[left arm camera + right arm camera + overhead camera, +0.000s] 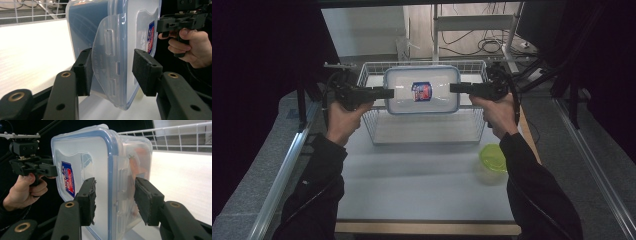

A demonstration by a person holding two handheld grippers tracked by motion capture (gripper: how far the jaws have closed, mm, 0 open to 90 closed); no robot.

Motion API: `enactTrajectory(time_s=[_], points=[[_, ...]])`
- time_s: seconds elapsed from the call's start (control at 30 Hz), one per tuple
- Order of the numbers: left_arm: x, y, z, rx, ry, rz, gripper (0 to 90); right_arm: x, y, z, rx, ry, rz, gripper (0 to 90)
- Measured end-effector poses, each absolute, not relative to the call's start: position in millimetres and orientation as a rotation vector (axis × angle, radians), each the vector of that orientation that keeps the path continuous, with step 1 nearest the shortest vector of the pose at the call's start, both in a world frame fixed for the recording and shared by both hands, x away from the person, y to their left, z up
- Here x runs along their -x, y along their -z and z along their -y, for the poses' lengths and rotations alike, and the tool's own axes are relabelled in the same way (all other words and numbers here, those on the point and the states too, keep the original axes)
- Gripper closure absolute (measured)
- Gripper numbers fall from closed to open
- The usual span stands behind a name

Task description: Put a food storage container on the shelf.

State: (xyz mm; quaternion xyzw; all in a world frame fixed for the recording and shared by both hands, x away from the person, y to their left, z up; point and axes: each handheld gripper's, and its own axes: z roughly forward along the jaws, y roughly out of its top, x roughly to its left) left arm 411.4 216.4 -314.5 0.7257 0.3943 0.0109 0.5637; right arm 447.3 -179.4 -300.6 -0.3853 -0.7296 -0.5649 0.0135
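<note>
2 hands, 2 grippers, 1 lidded box, 1 wire basket, 1 green lid. Nearest on the table: green lid, lying flat just beside the right forearm, well apart from the rest. Next out, the wire basket sits on the table. Clear plastic box with blue-rimmed lid and 1 red-blue sticker is held level above the basket, between both grippers. Left gripper clamps the box's left end: jaws about half spread, 1 pad on each side of the end with the lid's latch flap between them; left pad is on the flap, right pad's contact isn't clear. Right gripper clamps the opposite end, same half-spread width, pads bearing on lid side and base side. Orange contents show blurred through the wall; can't tell what. Farthest: cables on the floor behind the table.
</note>
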Motion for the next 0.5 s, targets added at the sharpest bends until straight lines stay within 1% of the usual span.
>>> enactTrajectory(time_s=[0.27,0.5], points=[[-430,314,-219,-1.692,-0.011,-0.949,51.7,-465,292,175,1.239,1.753,2.264,52.1],[-440,317,-218,-1.68,0.009,-0.974,51.3,-476,294,174,1.278,1.736,2.24,52.0]])
